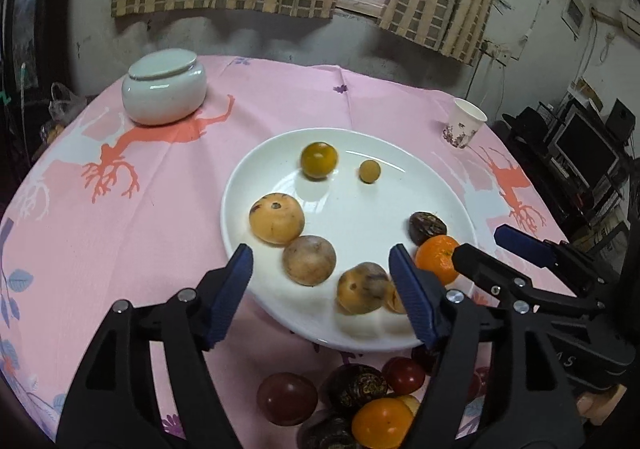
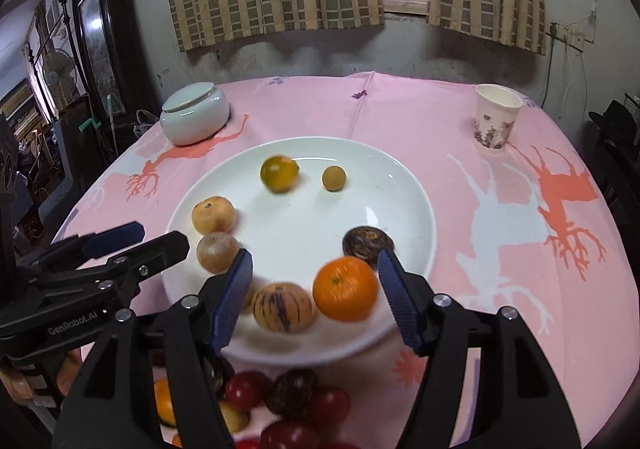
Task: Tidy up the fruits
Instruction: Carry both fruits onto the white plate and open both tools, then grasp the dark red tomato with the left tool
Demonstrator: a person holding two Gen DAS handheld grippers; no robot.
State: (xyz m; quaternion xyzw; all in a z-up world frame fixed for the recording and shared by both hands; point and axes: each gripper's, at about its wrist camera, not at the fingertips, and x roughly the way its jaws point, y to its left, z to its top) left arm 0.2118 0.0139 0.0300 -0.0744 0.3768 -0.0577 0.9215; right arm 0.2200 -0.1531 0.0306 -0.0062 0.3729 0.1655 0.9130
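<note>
White plate [image 1: 448, 185], eight fruits, one cup [image 1: 464, 123]

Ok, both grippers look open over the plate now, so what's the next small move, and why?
Probably draw the right gripper back toward the loose pile of fruit on the cloth in front of the plate and pick one more piece. Both it and the left gripper are open with nothing pinched, the orange lies on the plate, and several fruits remain off it.

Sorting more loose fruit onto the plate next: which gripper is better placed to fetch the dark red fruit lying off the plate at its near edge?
Probably left. The left gripper stands open, and the dark red fruit lies just below its jaws; the right gripper frames the orange on the plate.
</note>
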